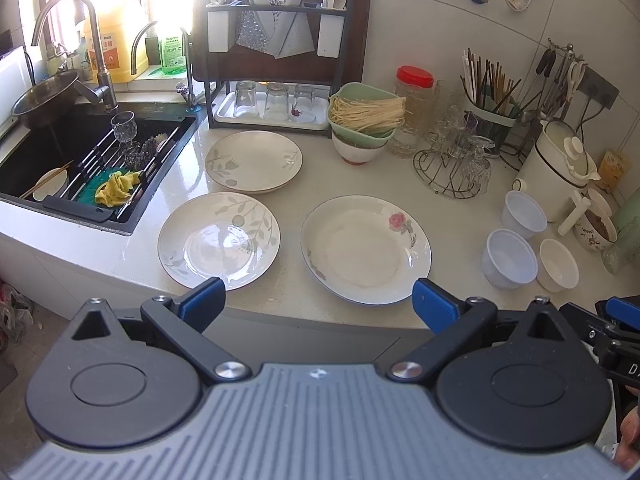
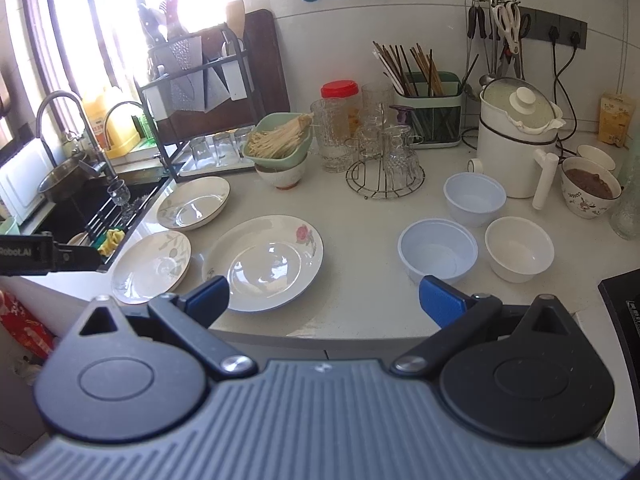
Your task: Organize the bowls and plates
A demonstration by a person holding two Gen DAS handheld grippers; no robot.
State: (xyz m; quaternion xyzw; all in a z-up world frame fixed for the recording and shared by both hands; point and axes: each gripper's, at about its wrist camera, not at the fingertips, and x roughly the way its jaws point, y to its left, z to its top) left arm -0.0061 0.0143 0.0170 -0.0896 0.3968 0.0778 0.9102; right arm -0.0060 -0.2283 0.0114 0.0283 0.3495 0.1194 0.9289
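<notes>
While nothing is gripped yet, both tools hang back off the tabletop (image 1: 280,300) edge: left hand-held gripper (image 1: 318,304) has its blue fingers spread wide and empty, right hand-held gripper (image 2: 324,300) the same.

Three plates lie flat and separate near the front edge, so each rim looks reachable. Rose plate (image 2: 264,264) is in the middle, a leaf plate (image 2: 152,266) just beside it on the sink side, a second leaf plate (image 2: 194,202) behind. In the left view that rear one looks like it sits on another plate; can't confirm.

Bowls sit apart on the right: two pale blue plastic bowls (image 2: 438,250) (image 2: 474,198) and a small white bowl (image 2: 520,254), all upright and unstacked. Likely plan is stacking like with like; the left tool faces the plates and the right covers the bowls too.

Readable text: "Robot.AI" on the left tool's black side (image 2: 16,252), as seen from the right camera. Yellow jug (image 1: 110,46) label is too blurred to read.
</notes>
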